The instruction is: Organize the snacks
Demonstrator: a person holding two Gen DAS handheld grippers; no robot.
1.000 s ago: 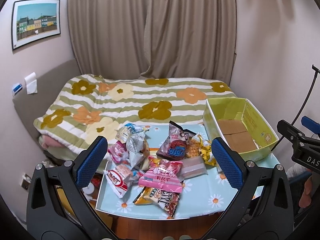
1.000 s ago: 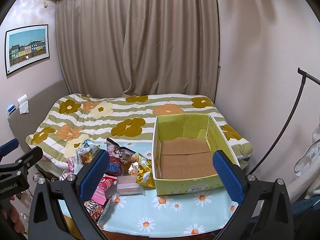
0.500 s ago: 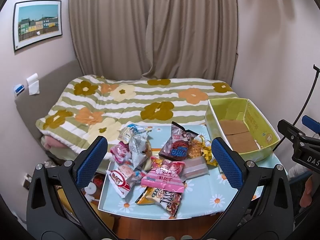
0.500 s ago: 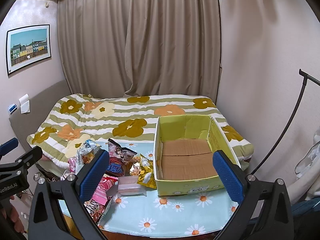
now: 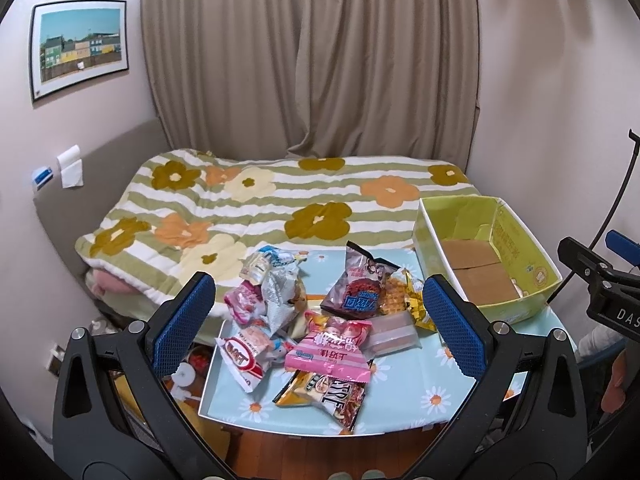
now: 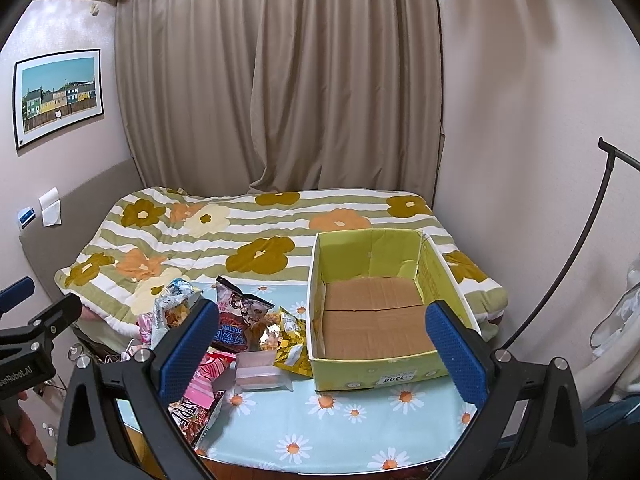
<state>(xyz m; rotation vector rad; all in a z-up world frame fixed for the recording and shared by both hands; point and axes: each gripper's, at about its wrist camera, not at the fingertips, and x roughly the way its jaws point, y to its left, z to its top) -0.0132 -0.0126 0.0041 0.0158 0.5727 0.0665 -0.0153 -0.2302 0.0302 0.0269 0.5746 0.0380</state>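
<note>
Left gripper point(image 5: 320, 328) — jaws spread, holding nothing — hangs above the snack packets point(image 5: 328, 320) heaped on the daisy-print table point(image 5: 400, 408). At about three o'clock sits the seemingly empty green box point(image 6: 384, 376); right gripper point(image 6: 320, 352) likewise gapes.

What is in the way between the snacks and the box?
Nothing visible. The snacks lie heaped on the table right beside the open box, whose inside shows only bare cardboard. Both tools, left and right, hang open above, holding nothing.
</note>
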